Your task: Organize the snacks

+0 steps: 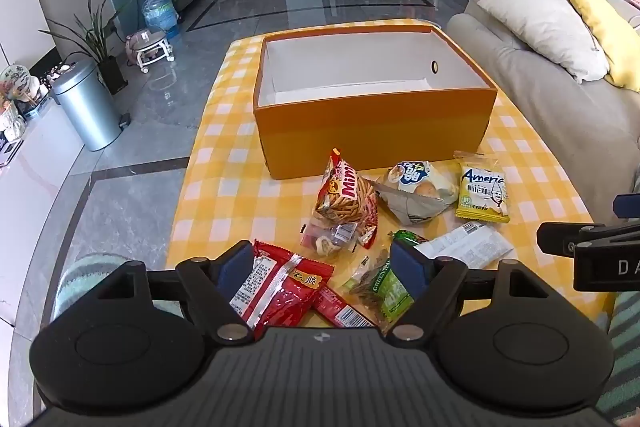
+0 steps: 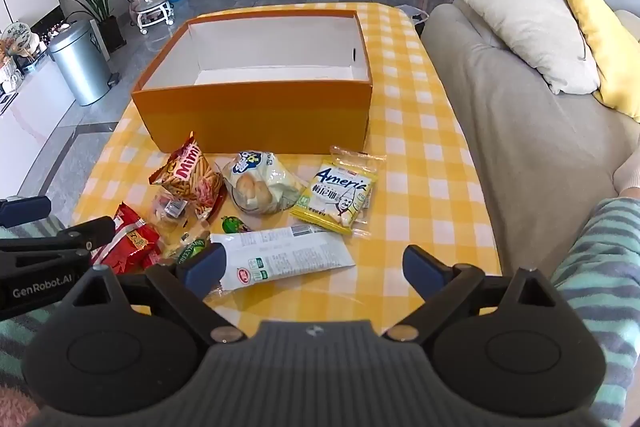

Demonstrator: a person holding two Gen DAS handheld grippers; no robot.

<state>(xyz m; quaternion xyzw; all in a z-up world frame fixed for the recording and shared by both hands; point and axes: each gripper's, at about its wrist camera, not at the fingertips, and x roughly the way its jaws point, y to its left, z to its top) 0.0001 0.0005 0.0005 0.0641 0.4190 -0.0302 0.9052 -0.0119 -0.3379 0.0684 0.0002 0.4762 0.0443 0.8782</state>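
1. The left gripper (image 1: 322, 267) hangs tilted down over the near end of the snack pile, jaws spread wide and clamping nothing; a red packet (image 1: 276, 287) and a green pea packet (image 1: 386, 291) lie on the cloth between its blue pads
2. The right gripper (image 2: 314, 263) also stands wide apart and bare, its left pad just over the end of a long white packet (image 2: 280, 255) lying label-down
3. Beyond them lie a red Mimi stick-snack bag (image 2: 188, 175), a small clear pouch (image 2: 170, 209), a pale bread-roll bag (image 2: 260, 183) and a yellow "America" biscuit packet (image 2: 338, 195) (all loose on the table, none in the box)
4. An orange box (image 2: 256, 123) with a white inside sits open behind the snacks, on the yellow checked tablecloth (image 2: 420, 167)
5. A beige sofa (image 2: 520, 115) with a cream cushion (image 2: 524, 31) flanks the table on the right, a metal bin (image 2: 80, 63) on the left
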